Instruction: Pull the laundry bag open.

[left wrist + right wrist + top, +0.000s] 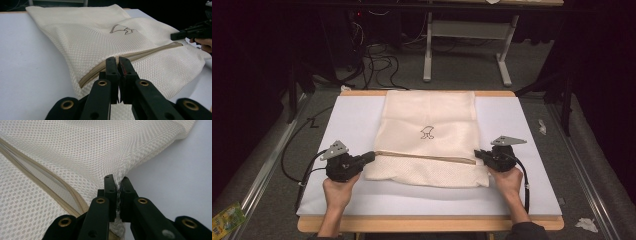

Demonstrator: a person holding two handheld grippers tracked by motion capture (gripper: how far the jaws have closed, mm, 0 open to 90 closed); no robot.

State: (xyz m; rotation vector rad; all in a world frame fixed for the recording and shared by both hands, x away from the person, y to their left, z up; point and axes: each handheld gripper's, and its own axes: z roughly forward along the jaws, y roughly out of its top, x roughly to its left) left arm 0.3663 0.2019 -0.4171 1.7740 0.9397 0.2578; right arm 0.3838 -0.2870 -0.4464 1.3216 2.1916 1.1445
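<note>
Cream mesh zippered laundry bag [429,137] flat on white table mat [352,120].
Left gripper [117,65] clamped on zipper-end mesh; right gripper [117,185] clamped on opposite edge mesh.

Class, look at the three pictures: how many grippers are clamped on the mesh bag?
2. The left gripper is shut on the mesh bag at the zip's left end; the right gripper is shut on the bag's right edge beside the zip.

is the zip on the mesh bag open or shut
Partly open at least: in the right gripper view the zip gapes, its two tan edges apart on the mesh bag.
</note>
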